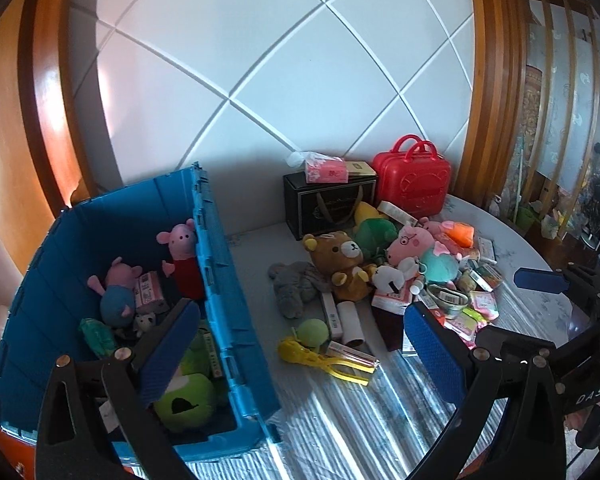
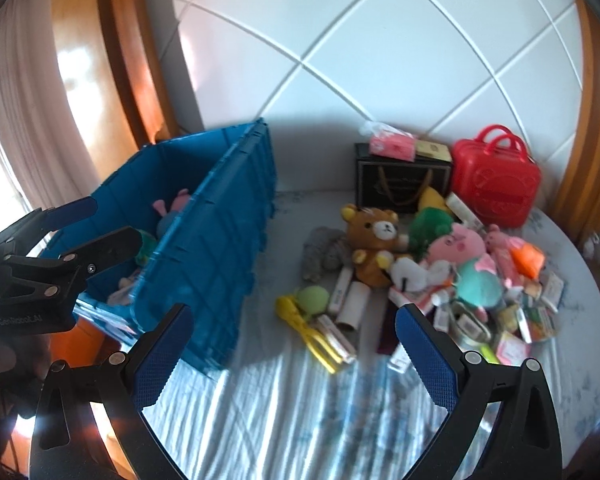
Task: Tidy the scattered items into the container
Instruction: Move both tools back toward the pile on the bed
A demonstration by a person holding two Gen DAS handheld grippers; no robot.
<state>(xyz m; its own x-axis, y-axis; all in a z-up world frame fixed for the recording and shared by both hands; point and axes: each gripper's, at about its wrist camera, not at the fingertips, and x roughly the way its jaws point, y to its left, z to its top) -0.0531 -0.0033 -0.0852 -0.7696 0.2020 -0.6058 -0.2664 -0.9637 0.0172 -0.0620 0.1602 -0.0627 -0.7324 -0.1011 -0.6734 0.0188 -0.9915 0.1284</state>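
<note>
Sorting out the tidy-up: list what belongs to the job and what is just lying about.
Job: blue crate; brown bear plush; grey plush; yellow tongs; pink pig plush.
Lying about: red toy suitcase; black gift box; pink tissue pack.

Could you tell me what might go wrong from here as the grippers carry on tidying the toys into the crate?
The small packets lie packed among the plush toys, so a grab may drag neighbours off the round white table. The slim yellow plastic tongs lie flat and may slip from the open right gripper. The open left gripper hangs near the blue plastic crate wall and may knock it.
</note>
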